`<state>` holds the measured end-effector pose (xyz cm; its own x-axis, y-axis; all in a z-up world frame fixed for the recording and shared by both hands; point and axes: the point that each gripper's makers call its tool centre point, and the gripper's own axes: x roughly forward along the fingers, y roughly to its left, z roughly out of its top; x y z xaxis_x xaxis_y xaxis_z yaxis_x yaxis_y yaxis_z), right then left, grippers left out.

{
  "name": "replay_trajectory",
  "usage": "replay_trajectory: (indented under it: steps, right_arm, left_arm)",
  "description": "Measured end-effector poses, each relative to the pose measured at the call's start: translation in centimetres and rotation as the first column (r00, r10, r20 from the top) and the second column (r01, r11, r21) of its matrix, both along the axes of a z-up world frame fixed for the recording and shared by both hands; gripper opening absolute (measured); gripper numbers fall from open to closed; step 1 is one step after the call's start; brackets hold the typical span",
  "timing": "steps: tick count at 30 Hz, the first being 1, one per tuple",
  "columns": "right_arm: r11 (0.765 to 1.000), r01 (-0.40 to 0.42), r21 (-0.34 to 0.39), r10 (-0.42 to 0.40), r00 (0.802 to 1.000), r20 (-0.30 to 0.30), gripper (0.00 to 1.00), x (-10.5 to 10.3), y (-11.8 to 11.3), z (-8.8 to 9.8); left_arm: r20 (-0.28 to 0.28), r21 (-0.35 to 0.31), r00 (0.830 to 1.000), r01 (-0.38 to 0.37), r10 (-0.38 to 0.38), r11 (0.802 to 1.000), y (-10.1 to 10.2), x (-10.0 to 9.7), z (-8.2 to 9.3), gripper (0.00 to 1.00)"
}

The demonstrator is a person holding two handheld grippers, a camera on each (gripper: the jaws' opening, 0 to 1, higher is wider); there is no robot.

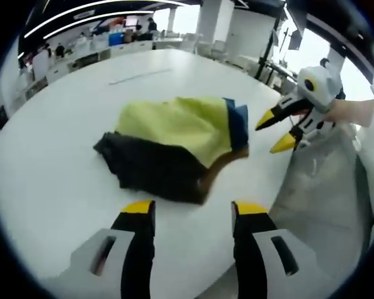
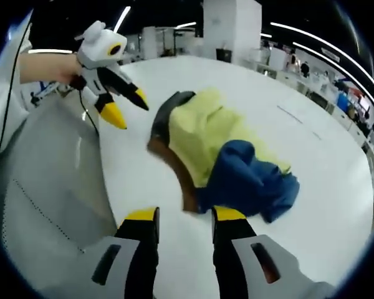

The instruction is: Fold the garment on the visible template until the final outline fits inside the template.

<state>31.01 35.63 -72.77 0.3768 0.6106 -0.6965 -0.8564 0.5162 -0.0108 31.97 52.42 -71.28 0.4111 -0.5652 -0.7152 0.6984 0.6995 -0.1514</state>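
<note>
With both your left gripper [image 1: 190, 215] and right gripper [image 2: 184, 221] spread empty, the bunched garment [image 1: 174, 146] at frame centre may fold crooked.

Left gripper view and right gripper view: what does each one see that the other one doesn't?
Left gripper view: the garment's wide black side lies nearest the camera, and its blue is just a thin strip at the far end.
Right gripper view: the blue part is a big bunched lump nearest the camera, and the dark side is a thin edge.
Both: the yellow middle, the white table, the grey sheet, and the left gripper and right gripper, both open.
</note>
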Motion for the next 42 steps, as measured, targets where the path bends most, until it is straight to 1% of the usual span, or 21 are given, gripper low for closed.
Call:
replay_trajectory:
  steps: [4,8,10,14,19,22,32,34,42]
  right_arm:
    - [1.000,0.009,-0.007,-0.009,1.000,-0.013,0.32,0.2,-0.2,-0.5]
    - [1.000,0.026,-0.001,-0.026,0.999,-0.030,0.31,0.5,-0.3,-0.9]
    - [1.000,0.021,-0.005,-0.021,0.999,-0.028,0.30,0.6,-0.2,-1.1]
    - [1.000,0.024,0.002,-0.024,0.999,-0.040,0.29,0.8,0.0,-1.5]
    - [0.998,0.057,0.020,-0.055,0.996,-0.065,0.27,1.2,-0.3,-2.1]
    - [0.995,0.090,0.042,-0.086,0.993,-0.084,0.27,1.5,-0.4,-2.3]
    - [0.995,0.089,0.051,-0.084,0.992,-0.094,0.23,1.9,0.2,-2.7]
    - [0.994,0.097,0.058,-0.091,0.991,-0.099,0.22,2.0,0.3,-2.7]
    - [0.994,0.102,0.050,-0.097,0.992,-0.082,0.14,2.6,0.4,-2.8]
  left_arm:
    - [-0.001,-0.002,1.000,0.001,-0.001,1.000,-0.1,0.1,-0.1,0.44]
    - [-0.006,0.000,1.000,0.003,-0.003,1.000,-0.3,0.5,-0.5,0.43]
    - [-0.007,-0.001,1.000,0.002,-0.002,1.000,-0.4,0.7,-0.8,0.42]
    - [-0.025,-0.010,1.000,-0.006,0.005,1.000,-0.5,0.9,-1.5,0.41]
    - [-0.038,-0.016,0.999,-0.020,0.019,1.000,-0.5,1.1,-2.2,0.39]
    - [-0.047,-0.031,0.998,-0.034,0.033,0.999,-0.6,1.3,-2.5,0.38]
    - [-0.059,-0.057,0.997,-0.051,0.048,0.997,-1.2,1.9,-2.9,0.32]
    - [-0.061,-0.057,0.997,-0.054,0.050,0.997,-1.3,2.1,-3.0,0.31]
    - [-0.078,-0.060,0.995,-0.061,0.056,0.996,-1.5,2.5,-3.3,0.24]
